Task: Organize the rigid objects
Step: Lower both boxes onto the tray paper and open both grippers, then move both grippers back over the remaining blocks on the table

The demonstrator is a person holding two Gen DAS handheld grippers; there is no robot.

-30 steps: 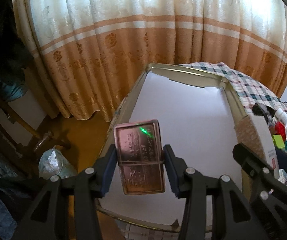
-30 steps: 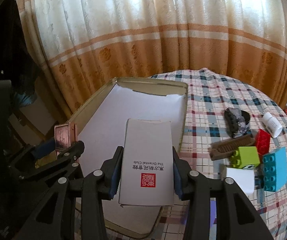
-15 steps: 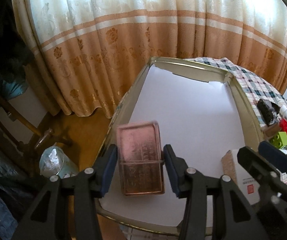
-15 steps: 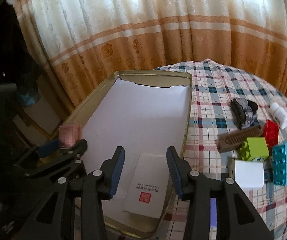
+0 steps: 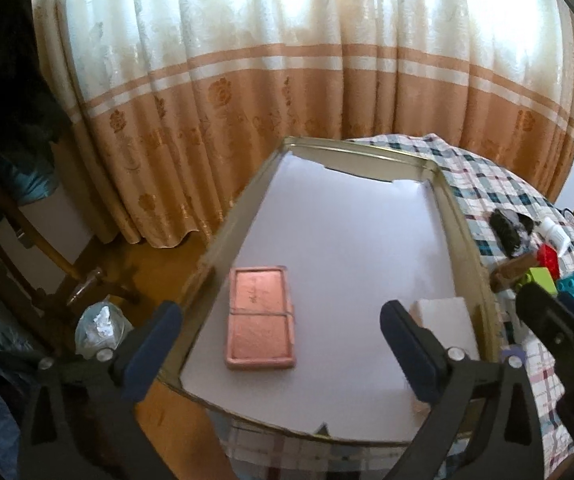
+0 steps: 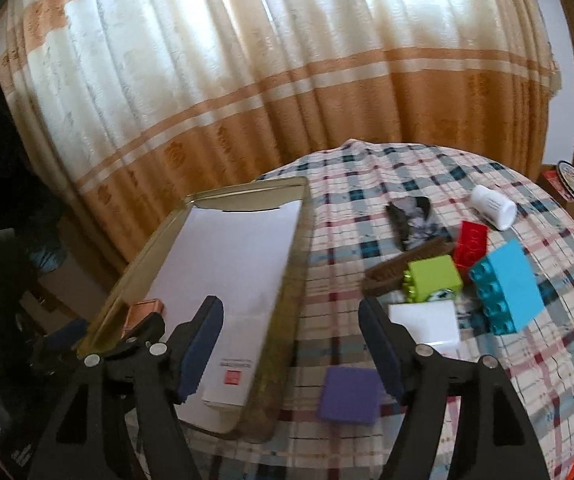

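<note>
Two tongs [image 5: 281, 350] [image 6: 291, 346] are opening, empty, above a flat copper-pink tin [image 5: 260, 317] in the tray [image 5: 473, 248].

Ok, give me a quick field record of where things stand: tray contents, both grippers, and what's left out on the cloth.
tray: gold metal, lined white
in tray: copper tin lying flat near the left wall; white box near the right wall
left gripper: jaws opening, nothing held
right gripper: jaws opening, nothing held
on cloth: purple block, white block, green brick, blue brick, red brick, white bottle
</note>
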